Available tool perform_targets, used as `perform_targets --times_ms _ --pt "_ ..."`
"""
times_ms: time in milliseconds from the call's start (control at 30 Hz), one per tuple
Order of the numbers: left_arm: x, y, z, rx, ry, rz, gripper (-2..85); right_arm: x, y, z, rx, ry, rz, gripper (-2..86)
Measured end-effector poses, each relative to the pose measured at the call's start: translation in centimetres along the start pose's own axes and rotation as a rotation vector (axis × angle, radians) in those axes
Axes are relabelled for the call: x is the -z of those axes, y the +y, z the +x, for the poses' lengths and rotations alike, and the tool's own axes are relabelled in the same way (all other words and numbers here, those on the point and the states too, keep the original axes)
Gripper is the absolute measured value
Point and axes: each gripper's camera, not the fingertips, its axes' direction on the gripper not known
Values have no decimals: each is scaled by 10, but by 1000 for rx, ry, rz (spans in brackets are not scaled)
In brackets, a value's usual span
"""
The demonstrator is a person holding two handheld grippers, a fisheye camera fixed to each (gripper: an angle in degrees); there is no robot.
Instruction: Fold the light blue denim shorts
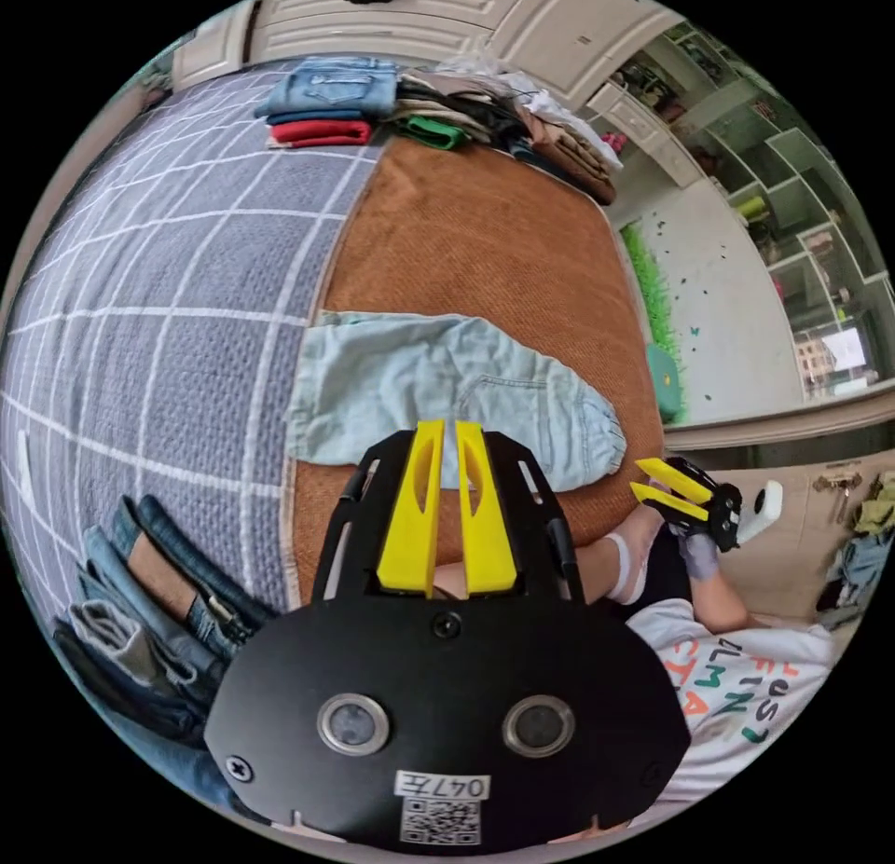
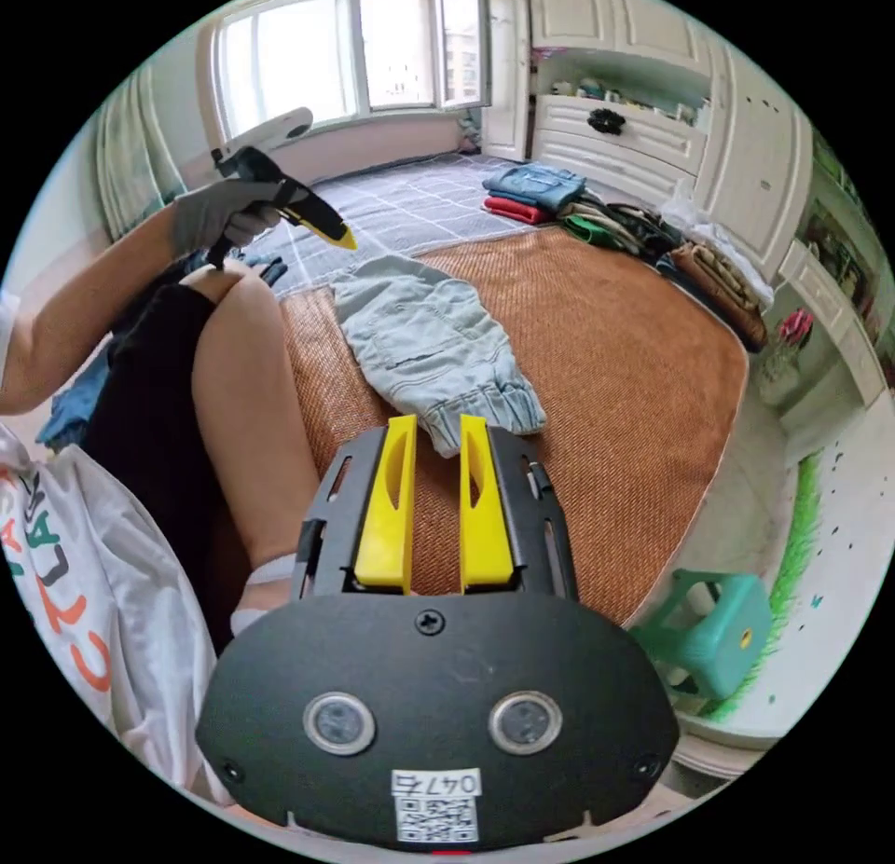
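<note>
Just beyond the empty, nearly closed left hand-held gripper (image 1: 446, 432) and slightly parted right hand-held gripper (image 2: 436, 429), light blue denim shorts (image 1: 447, 393) lie folded lengthwise on brown mat (image 1: 485, 240); risk: single-layer pinch undoing fold.

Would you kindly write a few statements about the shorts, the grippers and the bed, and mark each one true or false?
1. The light blue denim shorts lie on the brown mat. True.
2. The left gripper is clamped on the shorts. False: its jaws stand slightly apart with nothing between them, above the shorts.
3. A stack of folded clothes sits at the far end of the bed, denim on top. True.
4. The right gripper holds a red garment. False: its jaws are apart and empty.
5. A green stool stands on the floor beside the bed. True.
</note>
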Motion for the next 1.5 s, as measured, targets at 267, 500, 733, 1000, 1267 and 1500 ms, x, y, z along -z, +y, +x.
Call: perform_targets --times_ms 267,500,733,1000,1267,1500 --pt "-33 13 -36 -5 65 -84 -10 -42 -55 -39 410 66 -200 38" --pt "-38 37 -72 88 64 -18 -10 -67 -75 -51 456 61 -388 11" --pt "-21 65 -105 236 60 143 -5 -53 -61 -4 166 -362 -417 10" --pt "-79 46 -121 252 38 -161 66 -50 -20 38 5 -399 -283 10" --pt "-79 59 -122 239 88 -121 77 -37 33 108 -285 -510 -64 6" --pt "-60 98 -101 287 283 43 120 -38 86 155 -479 -615 94 2"
